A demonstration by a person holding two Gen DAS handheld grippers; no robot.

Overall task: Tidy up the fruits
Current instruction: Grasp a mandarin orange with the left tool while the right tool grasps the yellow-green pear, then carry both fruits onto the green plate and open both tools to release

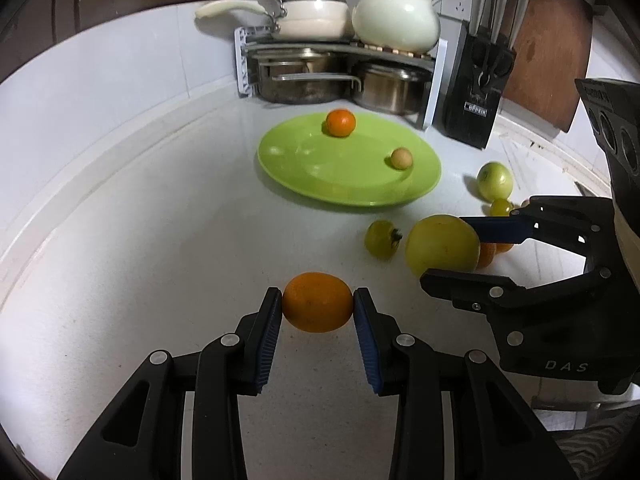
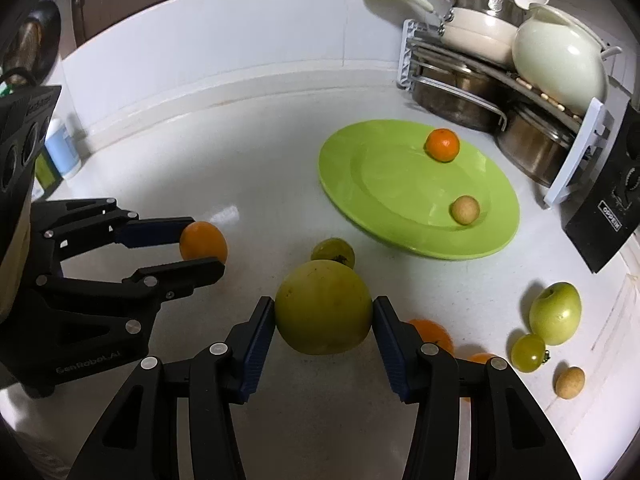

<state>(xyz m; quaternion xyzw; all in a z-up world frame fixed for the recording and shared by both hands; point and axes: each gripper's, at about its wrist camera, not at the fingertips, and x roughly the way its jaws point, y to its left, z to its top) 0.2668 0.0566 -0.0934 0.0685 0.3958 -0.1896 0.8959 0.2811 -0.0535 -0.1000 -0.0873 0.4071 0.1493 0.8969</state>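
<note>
My left gripper (image 1: 318,294) is shut on an orange fruit (image 1: 318,304), its blue pads pressing both sides just above the white counter. To its right, my right gripper (image 2: 324,304) is shut on a large yellow-green fruit (image 2: 323,307). Behind them lies a green plate (image 1: 348,184) with a mandarin (image 1: 340,122) and a small tan fruit (image 1: 401,158) on it. Loose on the counter are a small green tomato (image 2: 333,251), a green apple (image 2: 555,313), another small green fruit (image 2: 529,352), a tan fruit (image 2: 569,382) and orange fruits (image 2: 432,330) partly hidden behind my right fingers.
A rack of pots and pans (image 1: 340,60) stands at the back by the wall. A black knife block (image 1: 476,92) and a wooden board (image 1: 548,56) stand to its right. A white and blue bottle (image 2: 62,152) stands at the far left.
</note>
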